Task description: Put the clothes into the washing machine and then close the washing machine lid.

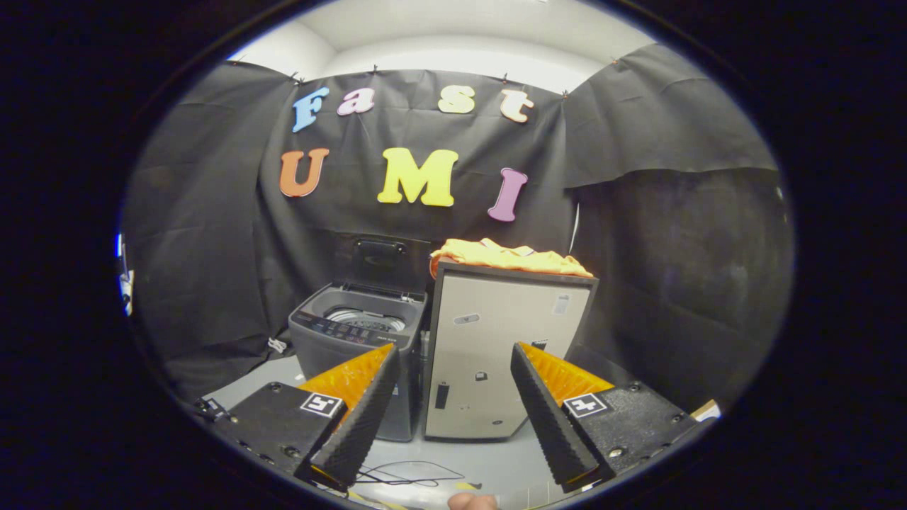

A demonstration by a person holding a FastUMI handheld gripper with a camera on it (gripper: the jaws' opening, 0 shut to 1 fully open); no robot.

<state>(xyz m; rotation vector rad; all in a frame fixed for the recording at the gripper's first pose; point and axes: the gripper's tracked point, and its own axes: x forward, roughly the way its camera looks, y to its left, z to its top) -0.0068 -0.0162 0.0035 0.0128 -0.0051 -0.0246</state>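
Gripper (453, 354) fingers apart, empty, open-lidded washing machine (358, 340) and clothes (506, 256) atop cabinet (496, 354) beyond

You see orange-yellow clothes (509, 256) on a beige cabinet (496, 354) with a dark top, and left of it a dark grey washing machine (354, 340), floor (453, 460) pale grey.

clothes (509, 256) – orange, heaped atop cabinet | washing machine (358, 333) – lid up, beside it

Washer drum (366, 320) interior mostly hidden behind its rim.
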